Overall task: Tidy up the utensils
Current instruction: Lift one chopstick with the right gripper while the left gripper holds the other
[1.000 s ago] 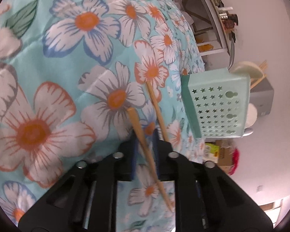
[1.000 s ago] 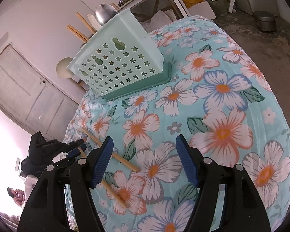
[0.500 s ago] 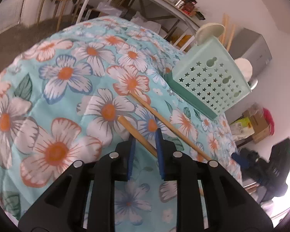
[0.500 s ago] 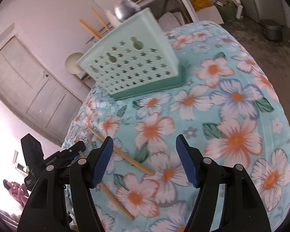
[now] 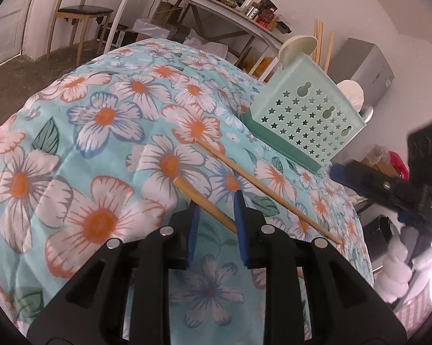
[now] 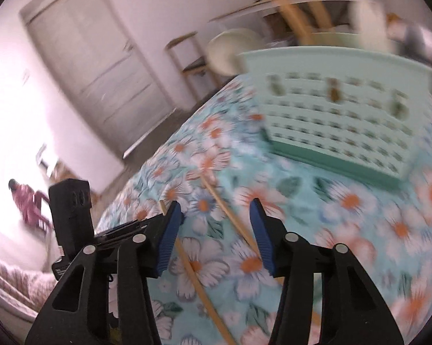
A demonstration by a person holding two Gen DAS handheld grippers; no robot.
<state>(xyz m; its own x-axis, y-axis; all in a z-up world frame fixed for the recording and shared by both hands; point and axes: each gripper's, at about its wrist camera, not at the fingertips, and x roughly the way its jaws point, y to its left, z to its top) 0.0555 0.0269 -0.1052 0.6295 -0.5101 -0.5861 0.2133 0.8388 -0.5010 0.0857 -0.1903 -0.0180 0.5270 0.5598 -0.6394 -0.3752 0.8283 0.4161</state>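
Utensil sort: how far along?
Done: several wooden sticks and round utensils already stand in the mint-green perforated plastic caddy. In hand: nothing gripped; left gripper straddles one wooden chopstick, right gripper open. Left: both chopsticks, second, lie on the floral cloth.

Both tilt downward. The left gripper [image 5: 216, 204] stands slightly parted; the right gripper [image 6: 216, 215] has just been narrowing, nothing pinched.

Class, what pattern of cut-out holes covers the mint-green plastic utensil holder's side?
Star-shaped holes, clearest in the left wrist view.
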